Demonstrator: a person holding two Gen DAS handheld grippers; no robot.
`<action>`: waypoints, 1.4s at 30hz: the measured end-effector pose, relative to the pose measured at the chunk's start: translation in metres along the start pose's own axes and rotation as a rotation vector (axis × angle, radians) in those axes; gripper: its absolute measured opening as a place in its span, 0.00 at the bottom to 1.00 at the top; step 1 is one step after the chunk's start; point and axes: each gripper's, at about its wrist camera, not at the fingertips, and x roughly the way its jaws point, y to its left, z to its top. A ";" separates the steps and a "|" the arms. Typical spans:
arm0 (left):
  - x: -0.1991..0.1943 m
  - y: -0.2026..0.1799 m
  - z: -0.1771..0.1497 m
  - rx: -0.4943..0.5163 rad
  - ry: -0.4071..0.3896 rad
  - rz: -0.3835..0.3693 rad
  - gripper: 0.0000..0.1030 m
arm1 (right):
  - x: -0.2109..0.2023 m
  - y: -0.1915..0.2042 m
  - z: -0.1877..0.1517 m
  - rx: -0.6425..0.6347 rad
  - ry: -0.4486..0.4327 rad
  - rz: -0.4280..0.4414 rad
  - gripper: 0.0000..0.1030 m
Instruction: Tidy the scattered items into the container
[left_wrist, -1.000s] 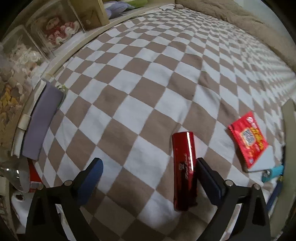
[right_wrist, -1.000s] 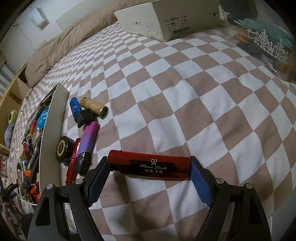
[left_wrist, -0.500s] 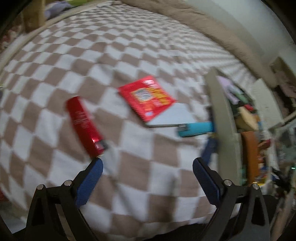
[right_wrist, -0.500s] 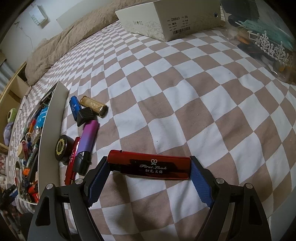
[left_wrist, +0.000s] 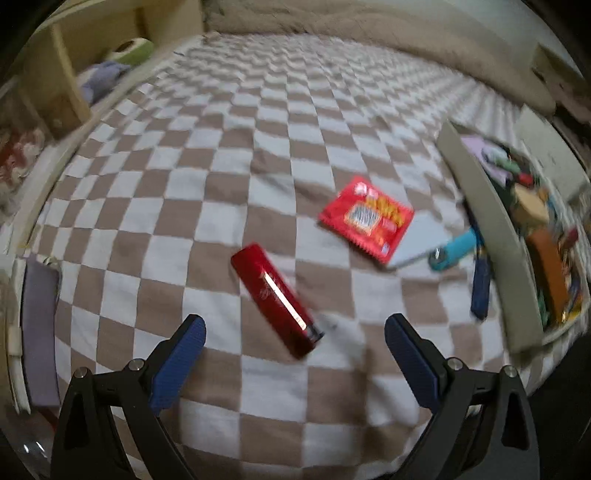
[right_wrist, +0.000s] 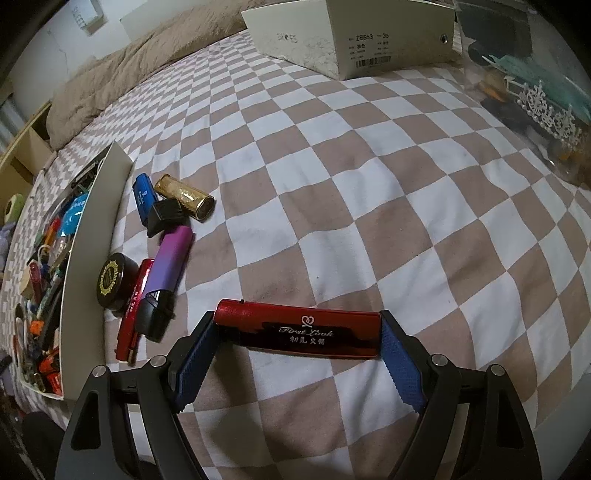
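Note:
In the right wrist view my right gripper (right_wrist: 299, 328) is shut on a red lighter (right_wrist: 266, 314), held end to end between the blue pads just above the checked bedspread. The open container (right_wrist: 92, 251) stands at the left, full of small items. In the left wrist view my left gripper (left_wrist: 294, 328) is open. Another red lighter (left_wrist: 275, 299) lies diagonally on the bedspread just ahead of it, touching neither finger. Further on lie a red packet (left_wrist: 365, 218), a teal lighter (left_wrist: 454, 249) and a dark blue lighter (left_wrist: 481, 288) beside the container wall (left_wrist: 491, 236).
Beside the container lie a gold lighter (right_wrist: 184, 195), a blue lighter (right_wrist: 142, 197), a purple lighter (right_wrist: 168, 266), a black round tin (right_wrist: 110, 280) and a thin red lighter (right_wrist: 133, 310). A shoe box (right_wrist: 351, 40) stands at the back. A bag with a tiara (right_wrist: 546, 107) sits at the right.
The left gripper has swung and rolled: its red lighter went from beside the right finger to ahead of the gap, and the container came into view. The right gripper keeps its hold, unmoved.

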 end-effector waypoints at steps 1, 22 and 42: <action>0.004 0.000 -0.002 -0.002 0.028 -0.045 0.96 | 0.000 0.000 0.000 -0.001 0.001 -0.001 0.82; 0.004 -0.027 0.020 0.164 -0.019 -0.068 0.96 | 0.004 0.005 0.001 -0.035 0.014 -0.030 0.82; 0.037 -0.030 0.026 0.047 -0.035 0.121 0.80 | 0.003 0.011 -0.001 -0.079 -0.011 -0.052 0.82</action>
